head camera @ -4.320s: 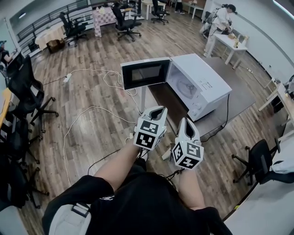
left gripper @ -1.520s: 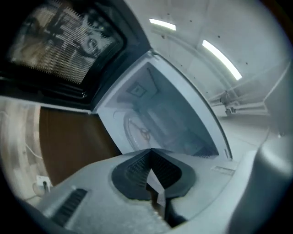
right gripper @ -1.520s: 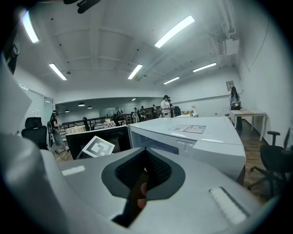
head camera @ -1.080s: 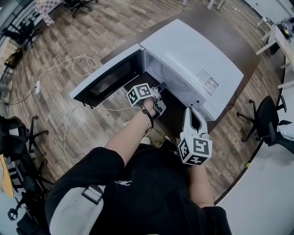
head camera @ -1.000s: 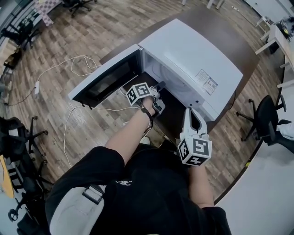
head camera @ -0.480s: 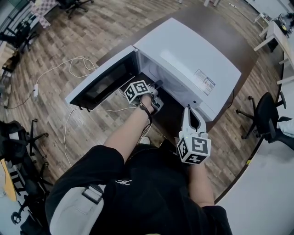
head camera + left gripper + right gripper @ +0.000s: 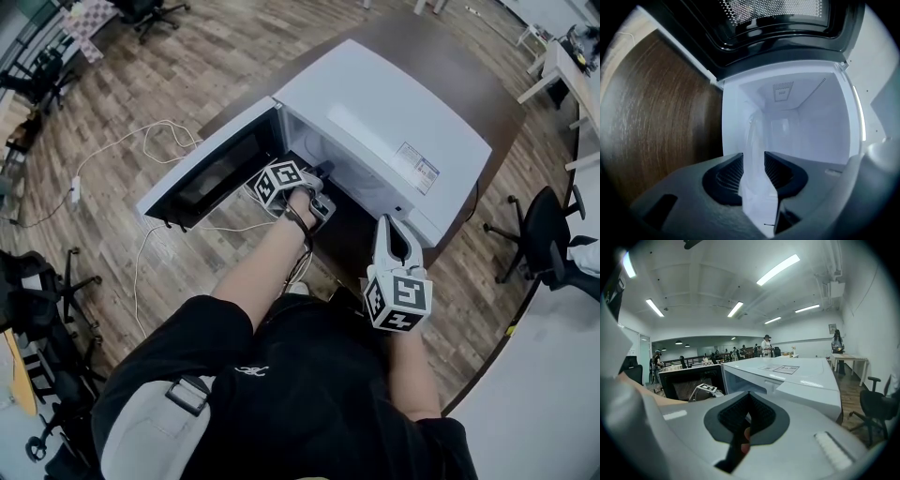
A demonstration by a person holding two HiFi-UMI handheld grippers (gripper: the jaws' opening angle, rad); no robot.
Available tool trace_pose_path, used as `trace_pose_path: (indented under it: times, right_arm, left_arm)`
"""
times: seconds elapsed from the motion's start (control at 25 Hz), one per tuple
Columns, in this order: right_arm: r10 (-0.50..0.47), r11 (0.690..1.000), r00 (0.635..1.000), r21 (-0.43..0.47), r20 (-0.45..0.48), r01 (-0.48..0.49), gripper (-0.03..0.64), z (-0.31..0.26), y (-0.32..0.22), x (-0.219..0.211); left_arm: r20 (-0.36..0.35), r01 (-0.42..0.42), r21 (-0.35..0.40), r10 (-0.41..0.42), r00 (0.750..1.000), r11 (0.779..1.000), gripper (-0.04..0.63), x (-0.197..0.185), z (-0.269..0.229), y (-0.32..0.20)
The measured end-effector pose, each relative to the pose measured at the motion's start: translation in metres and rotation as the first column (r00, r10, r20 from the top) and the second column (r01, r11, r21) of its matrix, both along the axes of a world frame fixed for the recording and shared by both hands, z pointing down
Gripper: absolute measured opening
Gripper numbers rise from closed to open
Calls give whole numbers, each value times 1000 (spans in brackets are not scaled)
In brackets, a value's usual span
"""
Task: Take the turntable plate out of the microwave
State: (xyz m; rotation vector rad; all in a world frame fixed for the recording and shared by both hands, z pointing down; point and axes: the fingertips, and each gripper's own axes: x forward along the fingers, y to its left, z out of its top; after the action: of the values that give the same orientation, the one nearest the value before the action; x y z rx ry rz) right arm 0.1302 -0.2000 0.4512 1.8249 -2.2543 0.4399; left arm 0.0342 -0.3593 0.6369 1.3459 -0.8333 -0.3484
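Observation:
The white microwave [image 7: 394, 103] stands on a dark brown table [image 7: 445, 42] with its door [image 7: 211, 169] swung open to the left. My left gripper [image 7: 324, 172] reaches into the mouth of the cavity. In the left gripper view the picture is rolled, so the clear glass turntable plate [image 7: 757, 140] shows edge-on. Its rim stands between the jaws of the left gripper [image 7: 754, 171], which are opening. My right gripper [image 7: 390, 225] hangs shut and empty in front of the microwave's control side, apart from it. In its own view the right gripper [image 7: 747, 416] faces the microwave [image 7: 801, 380].
The open door [image 7: 778, 28] lies close beside the left gripper. A black office chair [image 7: 553, 244] stands to the right of the table. Cables [image 7: 141, 141] trail over the wooden floor on the left. People and desks [image 7: 766, 345] are far behind the microwave.
Four seconds ago both grippers hung well short of the microwave; now the left one is at the cavity mouth. Over the last second neither hand has shifted noticeably.

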Motion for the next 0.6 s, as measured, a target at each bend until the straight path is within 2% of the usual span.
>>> trace_pose_path:
  times: [0.12,0.6]
  right_arm:
    - [1,1000,1000,1,-4,-1,8,1,-1,0]
    - [6,1000,1000,-1,-11,-6,8,0,-7,-2]
  left_arm:
    - [31,-12,12,12,999,1000,144,-1,-2,-5]
    - [37,-32,-2,32,999,999,143,2,-3,-15]
